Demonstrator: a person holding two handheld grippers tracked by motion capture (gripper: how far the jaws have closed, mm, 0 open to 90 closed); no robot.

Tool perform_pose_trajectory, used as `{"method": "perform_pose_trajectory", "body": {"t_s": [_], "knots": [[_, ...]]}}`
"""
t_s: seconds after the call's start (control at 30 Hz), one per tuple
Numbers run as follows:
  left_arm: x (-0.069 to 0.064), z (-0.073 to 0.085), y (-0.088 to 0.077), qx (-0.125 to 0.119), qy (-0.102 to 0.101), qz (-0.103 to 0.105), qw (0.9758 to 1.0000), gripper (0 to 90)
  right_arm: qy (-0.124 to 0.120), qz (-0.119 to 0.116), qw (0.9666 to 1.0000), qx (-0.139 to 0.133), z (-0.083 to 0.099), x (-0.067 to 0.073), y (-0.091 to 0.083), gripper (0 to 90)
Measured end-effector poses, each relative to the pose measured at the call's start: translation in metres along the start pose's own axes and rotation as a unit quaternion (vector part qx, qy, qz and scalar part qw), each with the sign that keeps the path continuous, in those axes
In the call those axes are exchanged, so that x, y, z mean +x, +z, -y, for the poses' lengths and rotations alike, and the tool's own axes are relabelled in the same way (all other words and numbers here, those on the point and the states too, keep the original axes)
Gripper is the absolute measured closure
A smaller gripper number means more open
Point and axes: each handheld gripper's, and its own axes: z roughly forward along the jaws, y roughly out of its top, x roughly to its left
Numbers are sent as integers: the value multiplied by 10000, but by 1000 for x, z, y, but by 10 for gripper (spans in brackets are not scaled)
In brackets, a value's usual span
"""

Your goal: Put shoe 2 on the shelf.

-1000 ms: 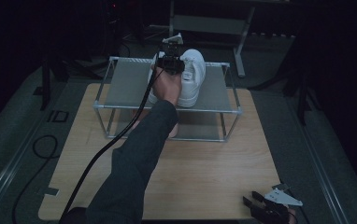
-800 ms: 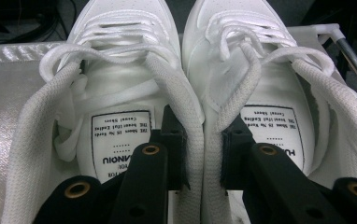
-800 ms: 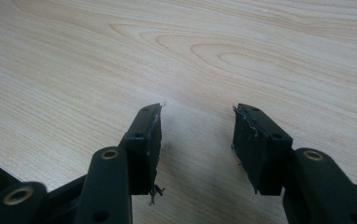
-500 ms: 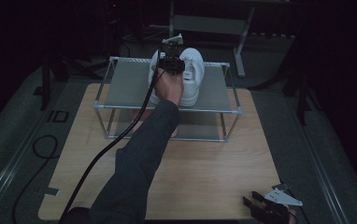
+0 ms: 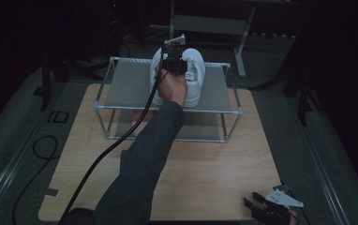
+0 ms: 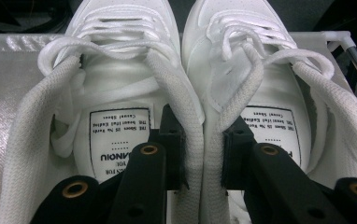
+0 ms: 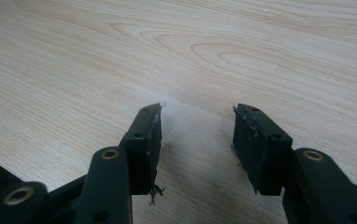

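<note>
**Left jaws pinch the inner collars of a white sneaker pair on the rack**

The pair of white sneakers (image 6: 186,70) stands on the top shelf of a metal shoe rack (image 5: 121,89), toward its right half, with the toes pointing away from the person. The rack stands on the far part of the wooden desk (image 5: 205,173). In the left gripper view the two sneakers lie side by side and touch each other along their inner edges. The laces are tied, and a printed label shows on each insole.

The left gripper (image 6: 203,149) reaches into the pair from the heel side. One jaw goes into the opening of the left sneaker, the other jaw into the opening of the right sneaker, and the two padded inner collars are pressed together between them. So the jaws are clenched on both collars at once. In the high view the person's left hand (image 5: 171,86) holds this gripper just over the heels, with a dark sleeve stretched across the desk and a black cable trailing back from the gripper.

The right gripper (image 7: 195,135) is low over the bare wood at the near right corner of the desk, well apart from the rack. Its jaws are released, with nothing between them.
</note>
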Motion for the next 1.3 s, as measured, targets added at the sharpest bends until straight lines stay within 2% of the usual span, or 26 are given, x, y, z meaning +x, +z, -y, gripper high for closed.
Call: {"method": "perform_pose_trajectory", "body": {"t_s": [0.2, 0.7, 1.0, 1.3], "knots": [[-4, -1, -1, 48, -20, -7, 10000, 745, -1, -1, 10000, 2, 0, 0, 0, 513], [-4, 1, 1, 56, 200, 57, 9998, 686, -25, 5, 10000, 2, 0, 0, 0, 512], [-2, 1, 1, 105, 502, 73, 9987, 632, -28, -2, 10000, 1, 0, 0, 0, 512], [0, 1, 0, 196, 734, 227, 9968, 540, -37, -9, 10000, 4, 0, 1, 0, 508]]}}
